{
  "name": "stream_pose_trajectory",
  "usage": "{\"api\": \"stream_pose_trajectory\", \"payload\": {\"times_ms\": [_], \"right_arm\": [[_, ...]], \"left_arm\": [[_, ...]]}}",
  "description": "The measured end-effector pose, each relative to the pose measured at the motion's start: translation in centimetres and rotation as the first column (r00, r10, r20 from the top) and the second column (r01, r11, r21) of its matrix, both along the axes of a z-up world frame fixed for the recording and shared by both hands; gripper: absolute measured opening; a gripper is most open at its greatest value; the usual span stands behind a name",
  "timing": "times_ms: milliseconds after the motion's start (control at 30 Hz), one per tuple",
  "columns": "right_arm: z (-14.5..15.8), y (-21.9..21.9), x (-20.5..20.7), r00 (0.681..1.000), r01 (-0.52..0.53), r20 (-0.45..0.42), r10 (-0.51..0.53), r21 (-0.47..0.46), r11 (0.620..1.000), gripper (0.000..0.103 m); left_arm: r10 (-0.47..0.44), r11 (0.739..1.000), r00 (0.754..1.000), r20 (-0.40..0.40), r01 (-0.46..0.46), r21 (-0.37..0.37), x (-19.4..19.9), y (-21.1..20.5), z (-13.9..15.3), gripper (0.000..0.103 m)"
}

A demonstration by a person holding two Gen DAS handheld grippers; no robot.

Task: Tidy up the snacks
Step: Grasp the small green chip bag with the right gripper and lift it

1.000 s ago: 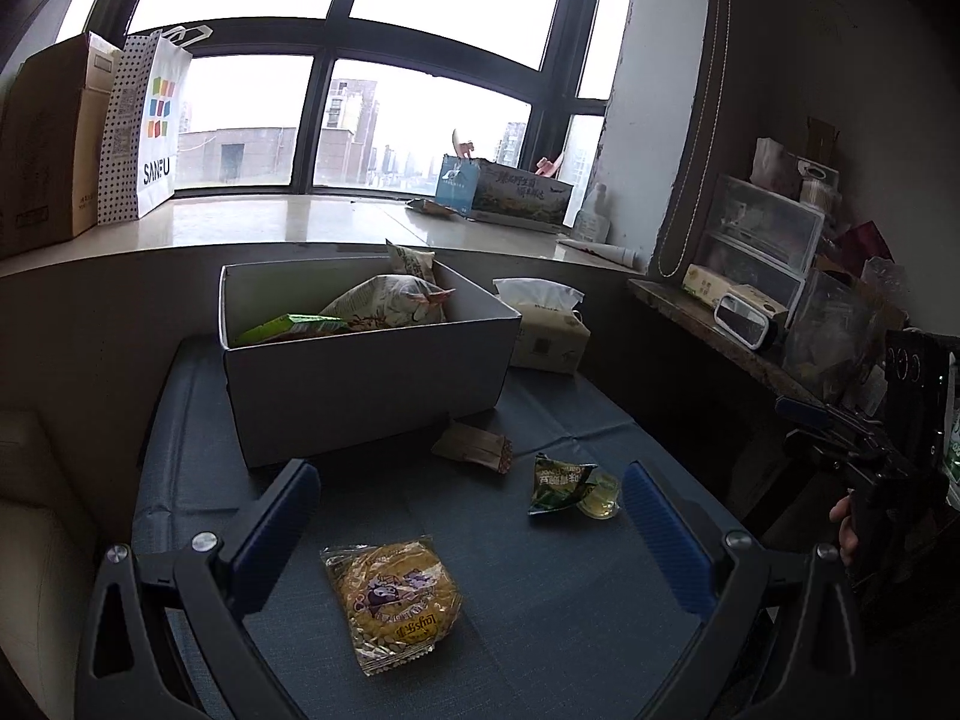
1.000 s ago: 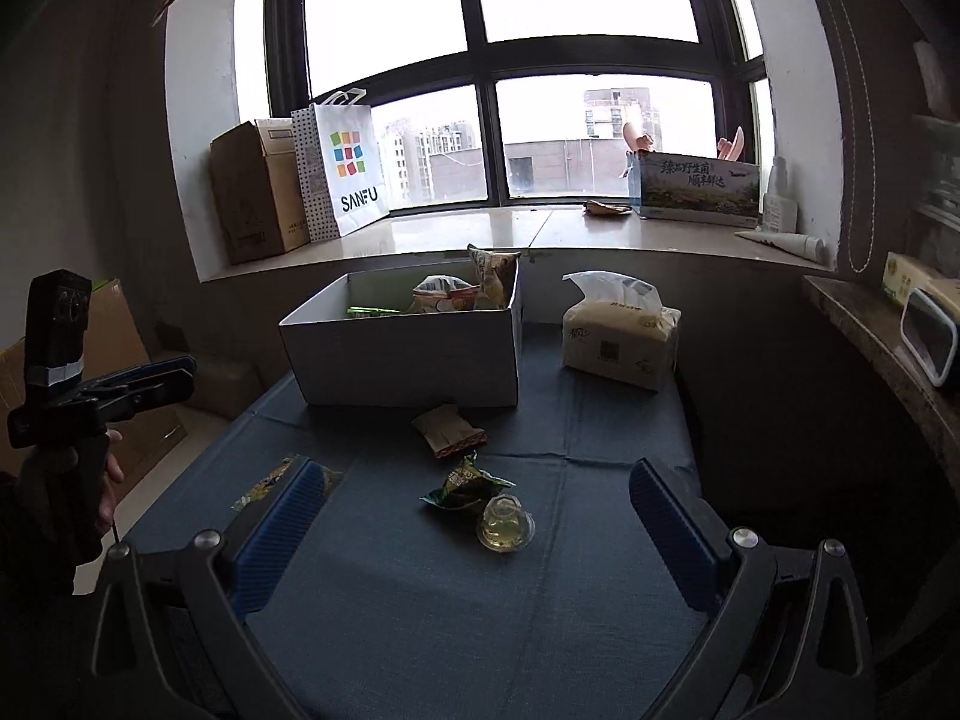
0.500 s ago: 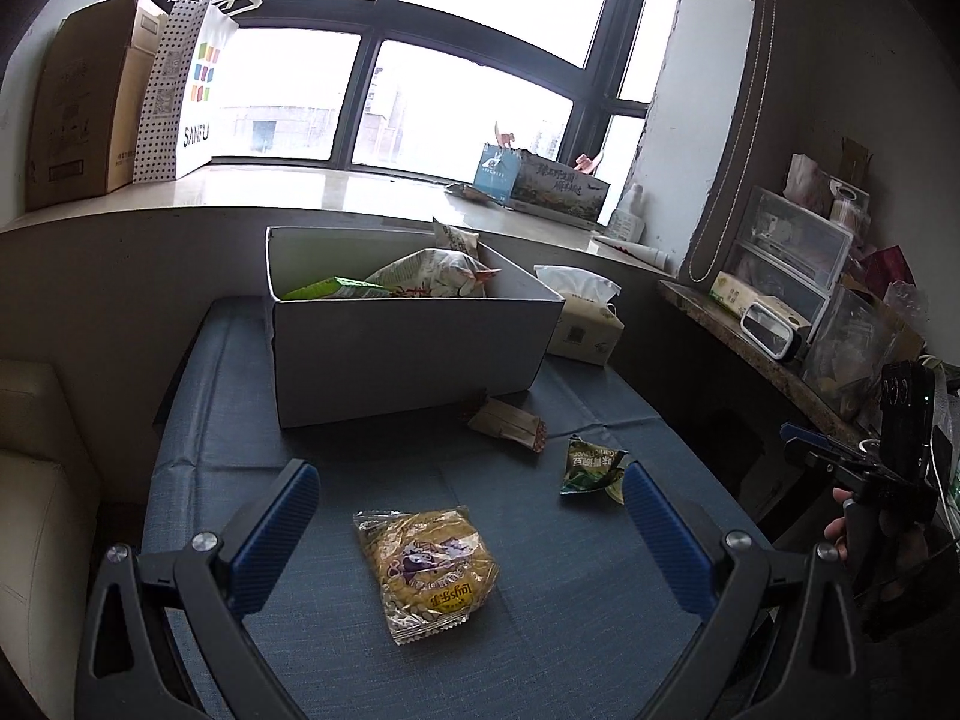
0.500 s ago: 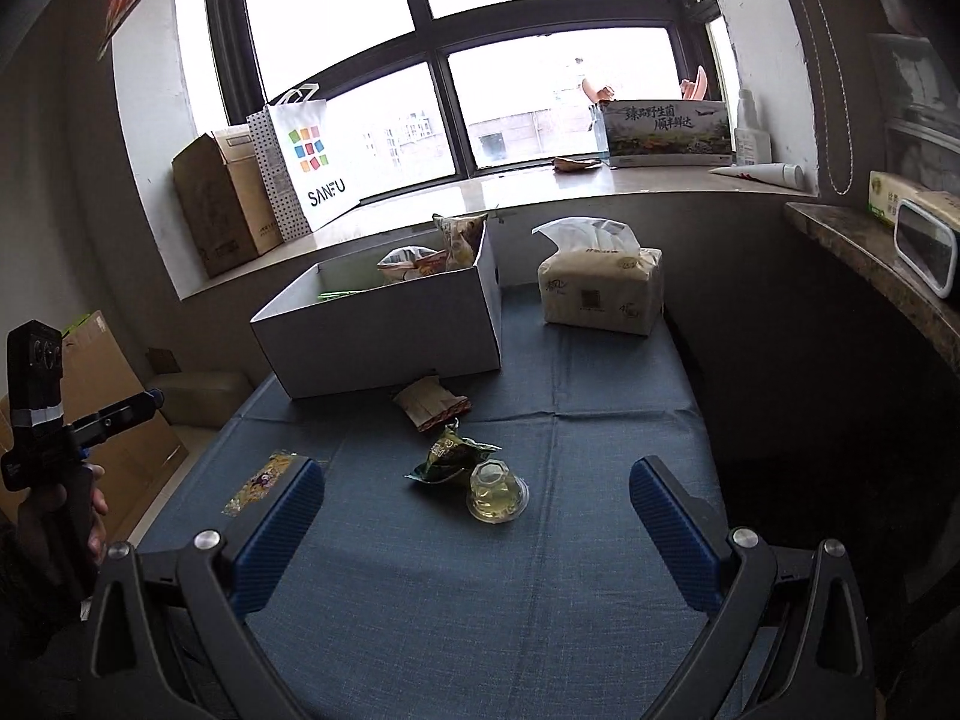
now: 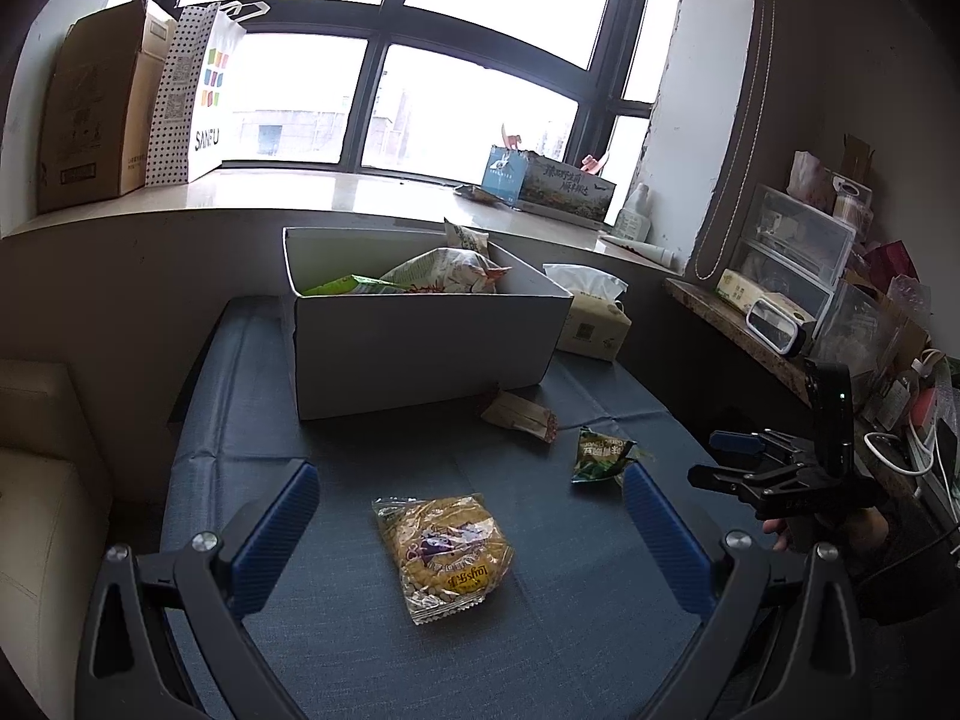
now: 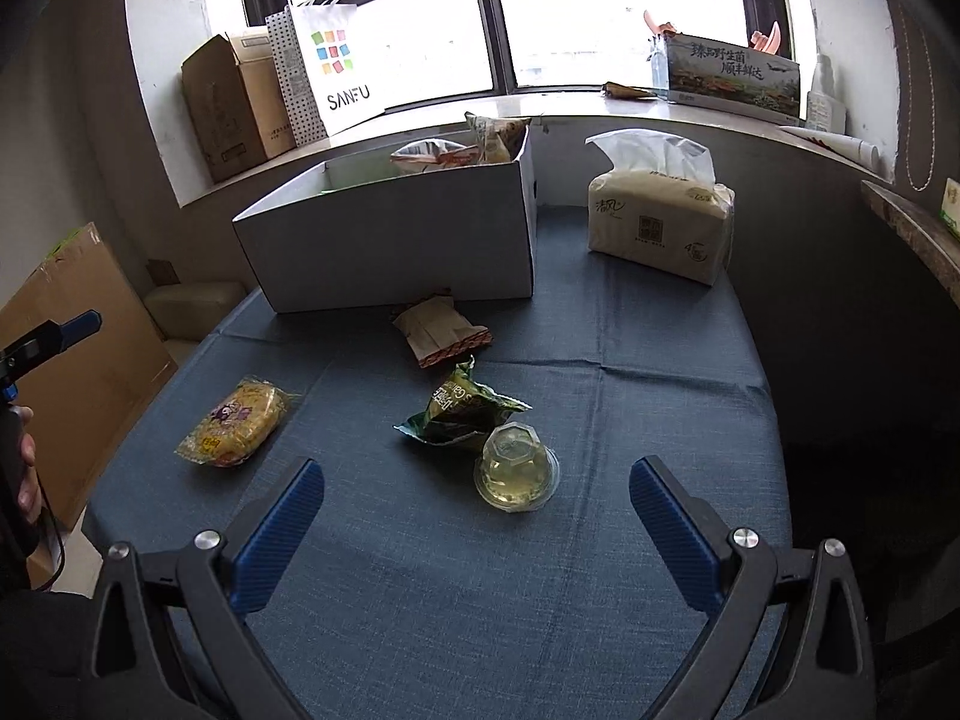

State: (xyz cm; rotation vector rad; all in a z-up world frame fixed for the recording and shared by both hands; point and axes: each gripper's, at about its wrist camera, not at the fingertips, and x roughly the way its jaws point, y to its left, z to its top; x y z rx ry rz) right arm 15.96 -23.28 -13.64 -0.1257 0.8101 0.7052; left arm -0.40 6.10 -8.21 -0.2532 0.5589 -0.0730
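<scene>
Taking the white open-topped box (image 6: 396, 240) as the landmark and working leftward to rightward across the blue tablecloth (image 6: 630, 420), the yellow packaged pastry (image 6: 237, 420) is lying well in front of the box toward its left corner, flat and alone, probably the next thing for the left gripper (image 5: 471, 516), which is hovering just short of it with its blue pads spread wide and holding nothing, the packet sitting between them in the left wrist view. Just in front of the box's near wall, the tan-and-red wrapped snack (image 6: 441, 333) is resting close to the cardboard, and nearer the camera the crumpled green snack packet (image 6: 459, 411) is lying with the clear jelly cup (image 6: 516, 474) touching its near edge. The right gripper (image 6: 474, 510) is hanging low over the cloth just short of that cup, also gaping wide and empty, seemingly lined up to close on it. Inside the box several bags are already standing, so the sorting looks partly done, with four loose items waiting outside. To the right of the box the tissue pack (image 6: 660, 228) is standing apart, not a snack and likely to be left there
</scene>
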Motion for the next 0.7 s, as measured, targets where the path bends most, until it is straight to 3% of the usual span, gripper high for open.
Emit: {"api": "stream_pose_trajectory", "payload": {"times_ms": [233,400,500,533,567,633,700], "right_arm": [[-3.3,5.4,3.5,0.988,-0.157,-0.032,0.154,-0.159,0.975,0.103],[-4.6,7.4,6.1,0.979,-0.201,-0.086,0.187,-0.207,0.957,0.103],[-5.2,7.5,6.8,0.975,-0.205,-0.127,0.183,-0.191,0.960,0.100],[-5.3,7.4,6.9,0.975,-0.203,-0.132,0.180,-0.189,0.961,0.079],[-5.3,7.4,6.8,0.980,-0.186,-0.108,0.167,-0.203,0.961,0.043],[-4.8,7.2,6.5,0.986,-0.163,-0.079,0.149,-0.219,0.962,0.041],[-4.3,6.9,6.1,0.981,-0.189,-0.086,0.176,-0.174,0.966,0.040]], "left_arm": [[-0.004,1.000,1.000,-0.028,0.004,-0.010,-0.3,0.4,-1.1,0.103],[-0.002,1.000,0.998,-0.058,0.001,-0.016,-0.3,0.6,-2.1,0.103],[-0.009,1.000,0.997,-0.076,0.008,-0.020,-0.2,0.6,-2.6,0.103],[-0.010,1.000,0.997,-0.081,0.008,-0.023,-0.1,0.6,-2.8,0.103],[-0.011,1.000,0.996,-0.085,0.009,-0.025,0.0,0.5,-2.9,0.103],[-0.015,1.000,0.996,-0.093,0.013,-0.023,0.2,0.3,-3.1,0.103],[-0.026,1.000,0.994,-0.109,0.024,-0.017,0.5,0.0,-3.4,0.103]]}}
